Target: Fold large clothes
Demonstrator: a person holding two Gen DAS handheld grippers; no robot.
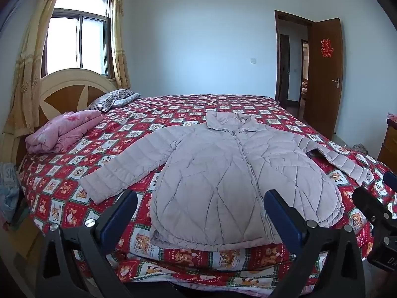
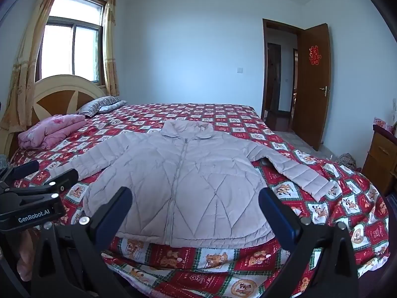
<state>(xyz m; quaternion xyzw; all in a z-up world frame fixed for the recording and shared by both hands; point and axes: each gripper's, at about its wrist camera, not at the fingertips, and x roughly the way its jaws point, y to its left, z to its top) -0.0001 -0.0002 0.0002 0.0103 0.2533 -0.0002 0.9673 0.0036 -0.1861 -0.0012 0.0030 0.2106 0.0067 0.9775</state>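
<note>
Nothing of the folding looks done yet: the pale quilted jacket point(image 1: 223, 173) lies spread flat, front up and zipped, on the red patterned bedspread point(image 1: 62, 186) near the foot-side edge of the bed, with both sleeves out and no part doubled over. Its collar point(image 2: 186, 128) points away from the cameras toward the far wall, and the hem point(image 2: 193, 238) runs along the near edge of the bed, so the long axis of the body follows the zipper point(image 2: 178, 178) from near to far, with a slight lean toward the upper left in the left wrist view. The sleeves splay outward and down to either side; the one on the left side of the pictures point(image 1: 119, 171) stretches toward the headboard side, and the other point(image 2: 295, 173) reaches toward the door side, its cuff near the bed's edge. The left tool point(image 1: 201, 213) hangs just short of the hem with its jaws wide apart and nothing between the pads, and the right tool point(image 2: 196, 211) does the same (each is seen at the edge of the other's camera view, so they sit side by side). Neither touches the fabric as far as I can tell. I judge the whole job remains: sleeves to be brought in over the body, then the body folded across its length. A pink folded quilt point(image 1: 62, 131) and a striped pillow point(image 1: 109, 99) sit well apart from the jacket near the headboard.
</note>
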